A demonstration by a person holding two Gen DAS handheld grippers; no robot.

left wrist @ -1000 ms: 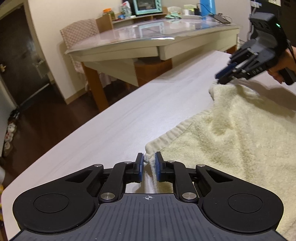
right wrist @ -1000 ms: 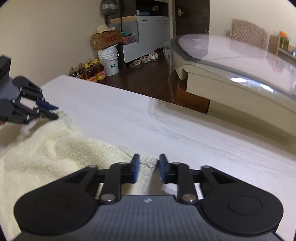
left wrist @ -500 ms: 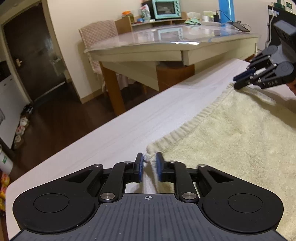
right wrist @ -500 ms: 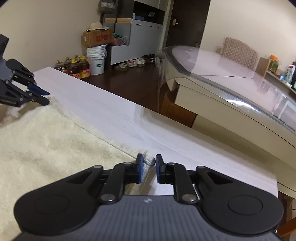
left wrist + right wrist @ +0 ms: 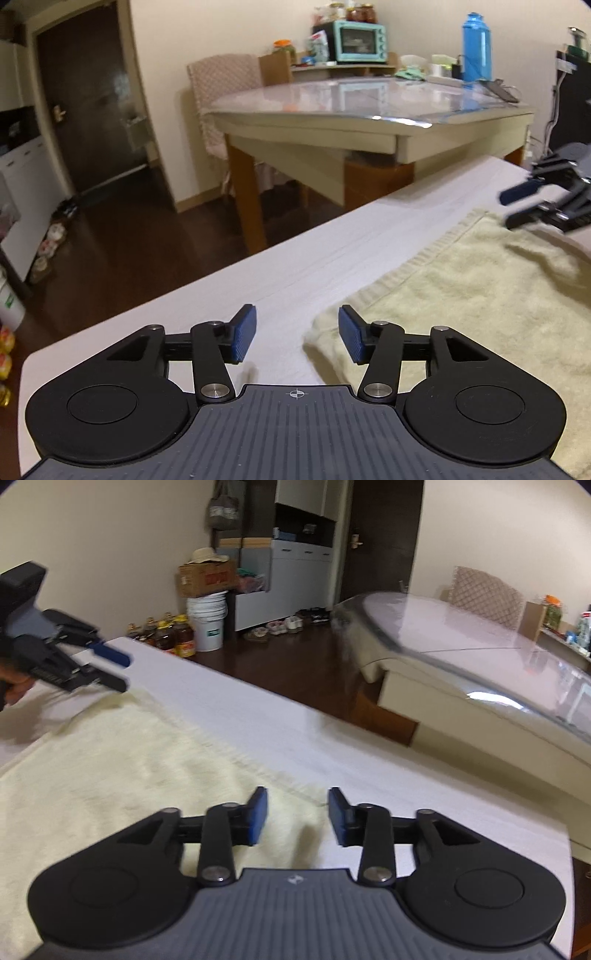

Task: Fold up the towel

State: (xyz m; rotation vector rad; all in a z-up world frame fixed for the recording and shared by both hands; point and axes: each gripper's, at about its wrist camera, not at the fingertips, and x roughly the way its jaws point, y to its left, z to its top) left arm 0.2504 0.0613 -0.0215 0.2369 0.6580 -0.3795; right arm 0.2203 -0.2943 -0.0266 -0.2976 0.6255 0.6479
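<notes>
Below both parted jaws, towel corners.

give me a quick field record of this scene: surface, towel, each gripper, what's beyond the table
surface: white wood-grain table
towel: cream terry towel, spread flat on the table
left gripper: open, holds nothing, blue pads either side of the towel's near corner
right gripper: open, holds nothing, over the towel's other corner
background: glass-topped dining table, teal toaster oven, blue bottle
</notes>
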